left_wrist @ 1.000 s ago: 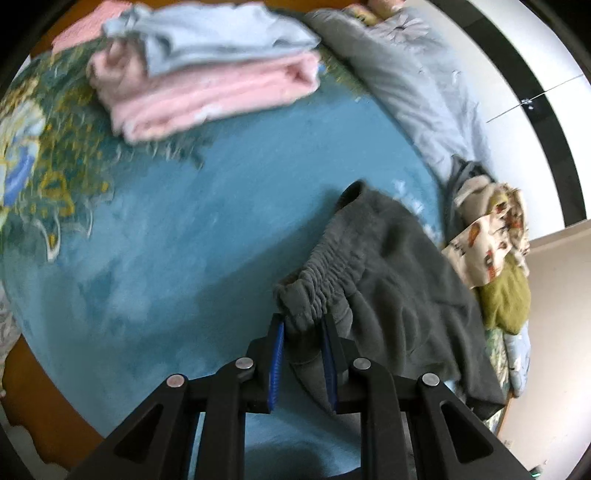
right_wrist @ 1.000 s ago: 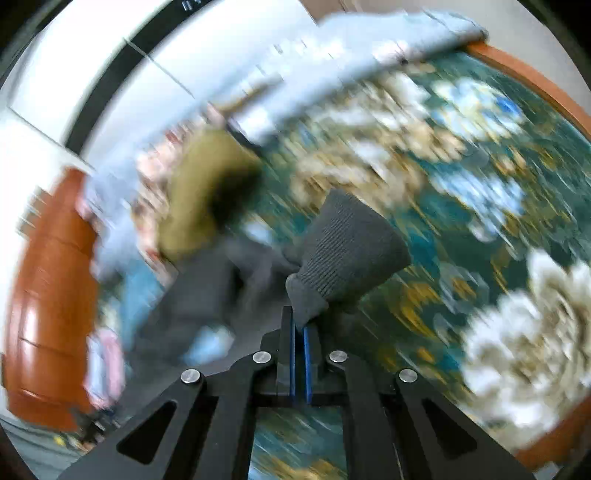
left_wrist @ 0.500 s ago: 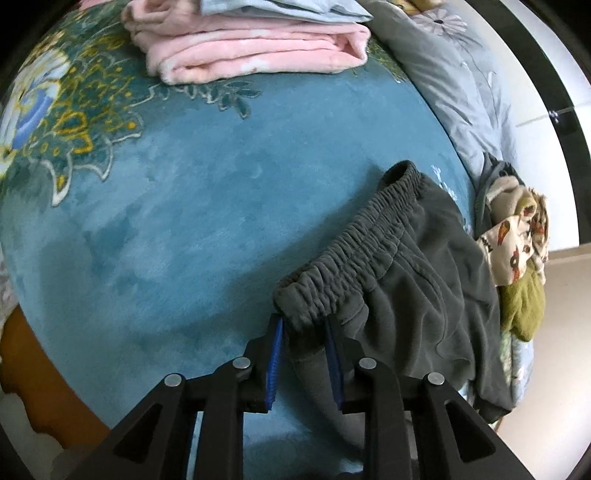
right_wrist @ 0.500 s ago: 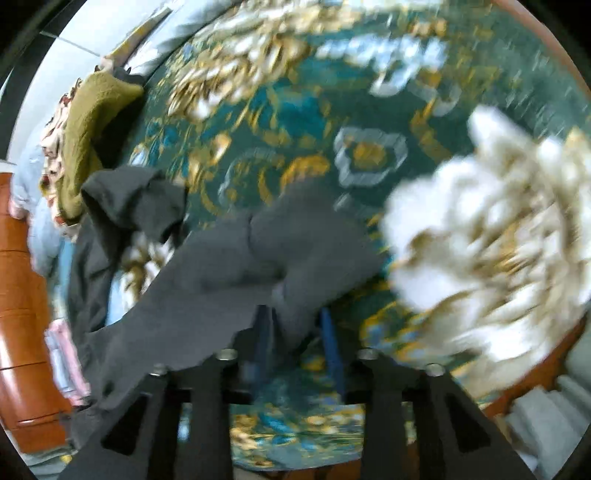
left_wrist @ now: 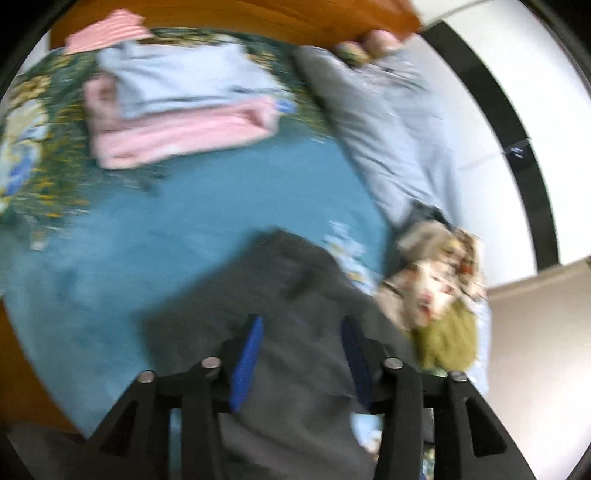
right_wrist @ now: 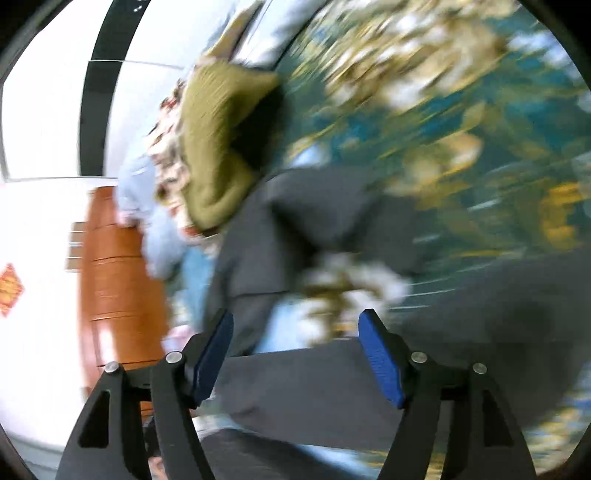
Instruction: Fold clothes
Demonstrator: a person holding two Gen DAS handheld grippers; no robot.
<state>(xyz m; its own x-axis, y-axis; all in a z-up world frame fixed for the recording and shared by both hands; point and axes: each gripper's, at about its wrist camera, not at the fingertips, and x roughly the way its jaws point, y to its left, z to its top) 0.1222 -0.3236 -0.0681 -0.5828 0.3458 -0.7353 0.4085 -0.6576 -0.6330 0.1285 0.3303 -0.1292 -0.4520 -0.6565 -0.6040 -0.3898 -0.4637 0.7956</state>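
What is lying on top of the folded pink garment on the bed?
A folded light blue garment lies on top of the pink garment, covering most of its upper side. A striped pink piece shows behind the stack. Anything between the layers is hidden, and the picture is blurred.

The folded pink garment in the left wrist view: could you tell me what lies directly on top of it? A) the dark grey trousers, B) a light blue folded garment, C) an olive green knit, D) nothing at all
B: a light blue folded garment rests on the pink garment, while the dark grey trousers lie apart, near the claw.
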